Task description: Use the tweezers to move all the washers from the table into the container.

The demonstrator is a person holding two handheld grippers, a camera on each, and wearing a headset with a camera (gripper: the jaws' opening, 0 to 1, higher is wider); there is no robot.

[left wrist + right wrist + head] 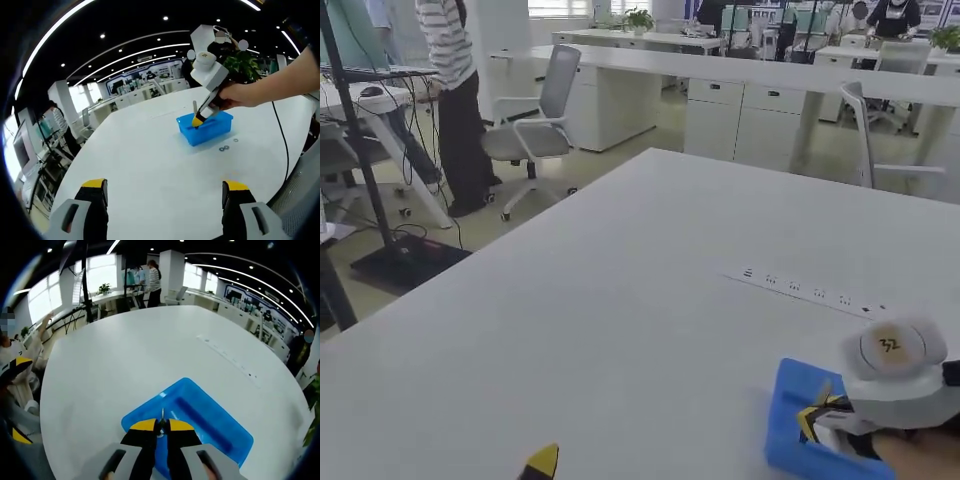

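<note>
Pointing down into the container [215, 427], right tongs [161, 429] pinch tweezers [162, 415].

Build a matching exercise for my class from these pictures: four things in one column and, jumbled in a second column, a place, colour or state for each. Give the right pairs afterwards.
Things
1. washers
2. tweezers
3. left tool
4. container

Descriptions
A. blue
B. jaws wide apart, holding nothing
C. lying on the white table beside the container
D. clamped in the right tool

Pairs: 1-C, 2-D, 3-B, 4-A
</note>
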